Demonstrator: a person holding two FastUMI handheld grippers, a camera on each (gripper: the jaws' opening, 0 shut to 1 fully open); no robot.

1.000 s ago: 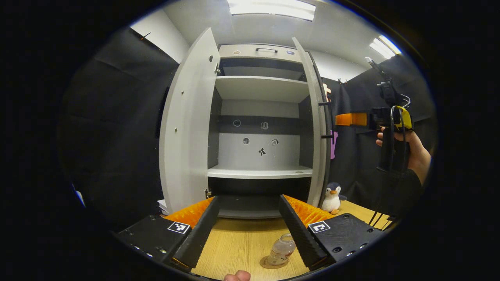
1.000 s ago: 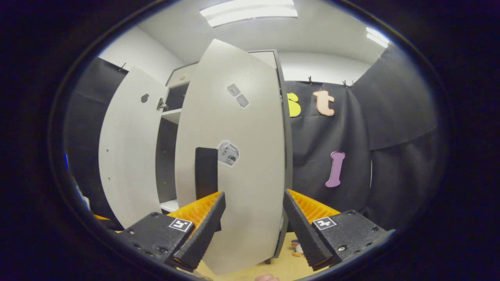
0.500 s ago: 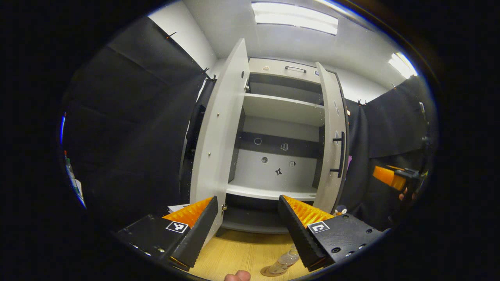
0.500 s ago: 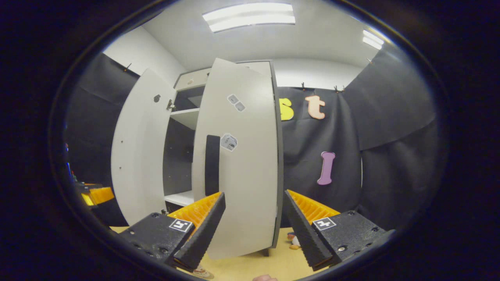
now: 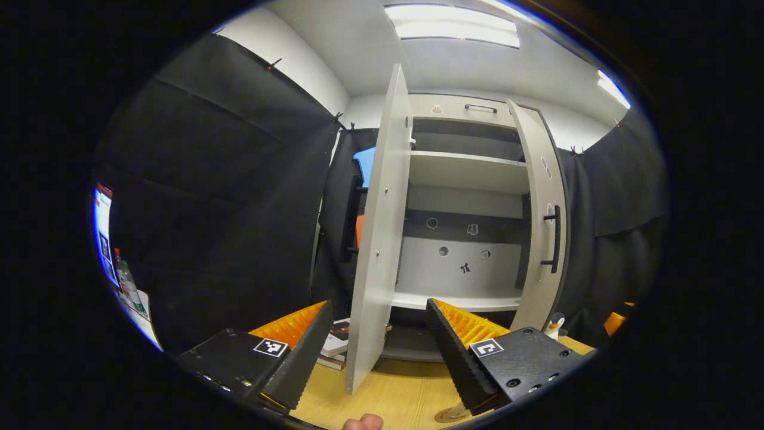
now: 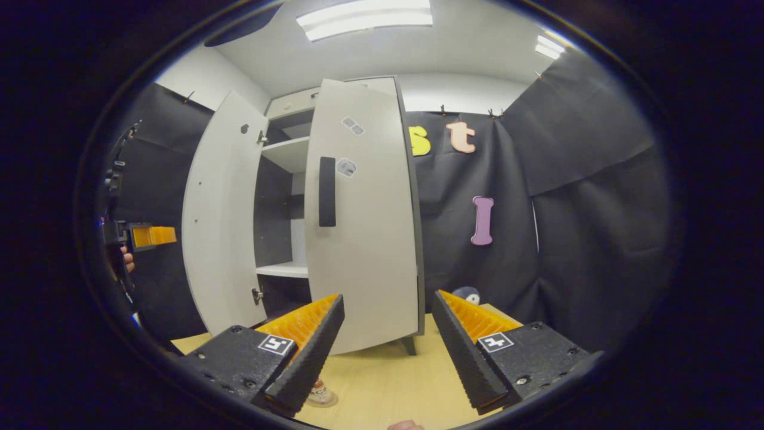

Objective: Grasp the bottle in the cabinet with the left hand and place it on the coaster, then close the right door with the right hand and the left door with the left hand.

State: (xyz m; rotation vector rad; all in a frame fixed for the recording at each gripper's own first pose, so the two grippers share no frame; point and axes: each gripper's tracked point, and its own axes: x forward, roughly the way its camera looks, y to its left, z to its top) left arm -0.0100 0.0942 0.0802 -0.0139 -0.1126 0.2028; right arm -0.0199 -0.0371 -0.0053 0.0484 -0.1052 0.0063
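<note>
Pale wooden tabletop runs under both tools up to the tall white two-door cabinet. Left gripper has its jaws spread wide, holding nothing, its gap framing the edge-on white left door. Right gripper is likewise agape and empty, facing the white right door with its black bar handle; that door looks partly shut. Low by the fingers, the clear bottle stands on the round brown coaster. Likely risks: a swinging arm toppling the bottle, or the left door closing first and fouling the right.
</note>
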